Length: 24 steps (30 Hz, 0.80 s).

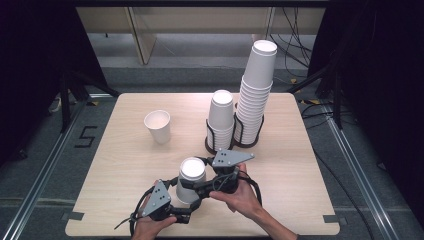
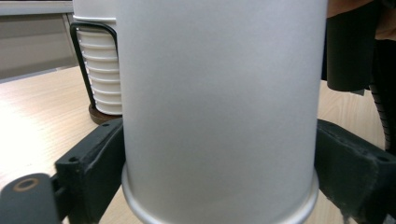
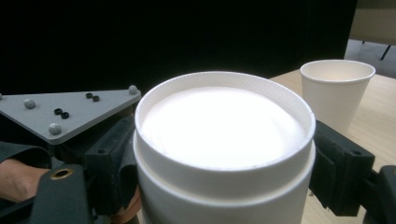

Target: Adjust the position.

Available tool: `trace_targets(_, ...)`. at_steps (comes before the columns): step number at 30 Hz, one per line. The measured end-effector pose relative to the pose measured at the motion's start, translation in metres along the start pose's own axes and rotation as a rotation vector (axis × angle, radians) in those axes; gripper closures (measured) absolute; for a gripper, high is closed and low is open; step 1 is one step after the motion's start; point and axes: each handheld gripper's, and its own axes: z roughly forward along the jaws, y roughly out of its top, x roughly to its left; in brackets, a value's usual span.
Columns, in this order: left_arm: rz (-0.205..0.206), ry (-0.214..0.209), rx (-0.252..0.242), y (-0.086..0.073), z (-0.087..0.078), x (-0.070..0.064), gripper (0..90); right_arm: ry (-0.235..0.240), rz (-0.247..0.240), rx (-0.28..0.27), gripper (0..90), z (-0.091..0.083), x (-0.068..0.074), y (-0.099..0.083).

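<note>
High view, table: a light wooden square table (image 1: 125, 165) bears everything.
High view, held cups: a small stack of upside-down white paper cups (image 1: 191, 180) stands near the table's front edge, between the two hand-held tools.
High view, left gripper: the black left gripper (image 1: 180, 200), under a grey three-cornered plate, meets the lower part of the stack from the person's left side.
High view, right gripper: the black right gripper (image 1: 199, 186) meets the stack higher up from the right, with the person's hand wrapped round its body.
High view, holders: two dark wire cup holders stand just beside each other at mid-table; the short stack of inverted white cups (image 1: 220, 120) is on the left, and the tall stack of inverted white cups (image 1: 255, 95) on the right.
High view, single cup: one upright white paper cup (image 1: 158, 126) stands alone left of the holders, well apart from the held stack.
Left gripper view: both black jaws press the wall of the held cups (image 2: 219, 107) just above a rolled rim, one on each side; a holder's ribbed stack (image 2: 103, 70) shows behind on the left.
Right gripper view: its jaws pinch the top cup of the held cups (image 3: 222, 154) below the recessed base, one jaw each side; the grey plate of the left gripper (image 3: 70, 112) sits on the left, and the upright cup (image 3: 337, 91) stands at the far right.
</note>
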Motion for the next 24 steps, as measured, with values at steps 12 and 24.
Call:
trace_targets(12,-0.032,0.024,-0.024,-0.0027,0.0005,0.0012,1.8,0.014,0.053,-0.024,24.2,0.0031,0.0048,0.0002)
trace_targets(24,0.064,0.012,0.033,-0.0003,-0.0023,0.0053,11.1,0.018,0.049,0.011,21.7,-0.0002,-0.0018,0.0001)
